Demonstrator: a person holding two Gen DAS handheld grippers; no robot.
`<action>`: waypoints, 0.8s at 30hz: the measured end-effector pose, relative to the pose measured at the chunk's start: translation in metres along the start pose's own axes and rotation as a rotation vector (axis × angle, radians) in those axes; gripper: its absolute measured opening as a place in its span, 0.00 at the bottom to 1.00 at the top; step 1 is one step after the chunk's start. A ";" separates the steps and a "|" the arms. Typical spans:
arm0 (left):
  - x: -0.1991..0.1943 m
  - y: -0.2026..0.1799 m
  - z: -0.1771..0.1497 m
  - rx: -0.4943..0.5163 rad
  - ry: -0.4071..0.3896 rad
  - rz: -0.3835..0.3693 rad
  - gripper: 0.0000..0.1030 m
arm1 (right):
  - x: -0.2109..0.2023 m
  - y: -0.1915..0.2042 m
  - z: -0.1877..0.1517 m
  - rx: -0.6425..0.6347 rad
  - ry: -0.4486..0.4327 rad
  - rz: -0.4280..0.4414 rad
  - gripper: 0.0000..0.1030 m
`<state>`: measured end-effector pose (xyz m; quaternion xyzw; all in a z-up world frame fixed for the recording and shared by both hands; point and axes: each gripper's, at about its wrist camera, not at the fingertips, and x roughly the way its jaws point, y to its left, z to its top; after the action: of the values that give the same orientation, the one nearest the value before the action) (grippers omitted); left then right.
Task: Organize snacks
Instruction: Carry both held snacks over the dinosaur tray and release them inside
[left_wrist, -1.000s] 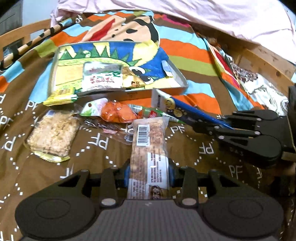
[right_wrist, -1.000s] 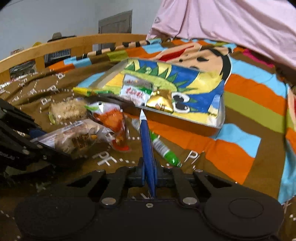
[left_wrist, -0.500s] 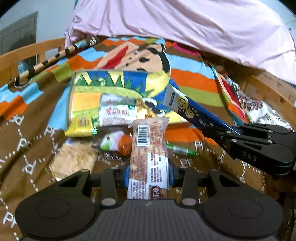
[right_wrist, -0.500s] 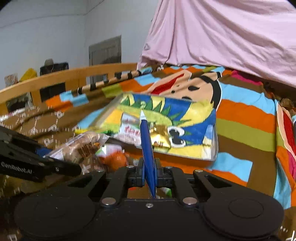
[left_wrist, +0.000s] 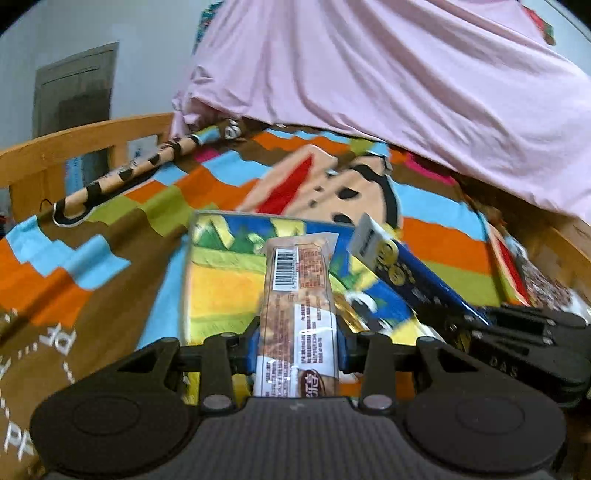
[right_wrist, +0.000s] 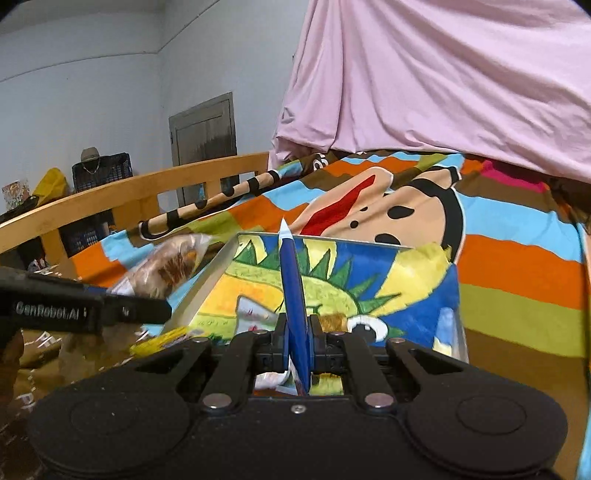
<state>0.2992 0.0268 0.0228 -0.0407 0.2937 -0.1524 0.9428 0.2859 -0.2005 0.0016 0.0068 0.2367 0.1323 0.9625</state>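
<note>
the bed (right_wrist: 517, 266), covered by a striped cartoon blanket, carries a shallow tray (right_wrist: 207, 280) with a printed liner near its middle. a pink sheet (left_wrist: 406, 92) hangs over the far edge of the bed.

the left gripper (left_wrist: 299, 343) is clamped on a long clear-wrapped snack bar (left_wrist: 299, 295), held flat with its barcode end forward over the near edge of the tray. the right gripper (right_wrist: 297, 343) is closed on a thin blue packet (right_wrist: 293, 280), held edge-on with its tip toward the far wall of the tray.

judged step: carry both snacks over the tray and set them inside. to do it well, each gripper should clear the near wall first, then lower until the snack rests on the liner before the jaws open. the two grippers stand close together, so the snacks are best set toward opposite ends of the tray.

items already in the tray are largely hidden behind the gripper bodies; a yellow wrapper (right_wrist: 166, 341) and a gold one (right_wrist: 334, 321) show only in part. the left view is blurred, and print on both held packs is illegible.
</note>
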 end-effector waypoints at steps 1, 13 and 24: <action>0.007 0.004 0.004 0.003 -0.005 0.011 0.40 | 0.009 -0.001 0.003 0.003 0.001 -0.001 0.09; 0.088 0.041 0.017 -0.050 0.024 0.072 0.40 | 0.102 -0.022 0.014 0.032 0.048 -0.028 0.09; 0.131 0.039 0.008 -0.046 0.092 0.085 0.40 | 0.138 -0.034 -0.003 0.062 0.121 -0.073 0.09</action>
<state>0.4163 0.0230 -0.0475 -0.0427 0.3415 -0.1070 0.9328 0.4108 -0.1974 -0.0662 0.0198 0.2984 0.0901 0.9500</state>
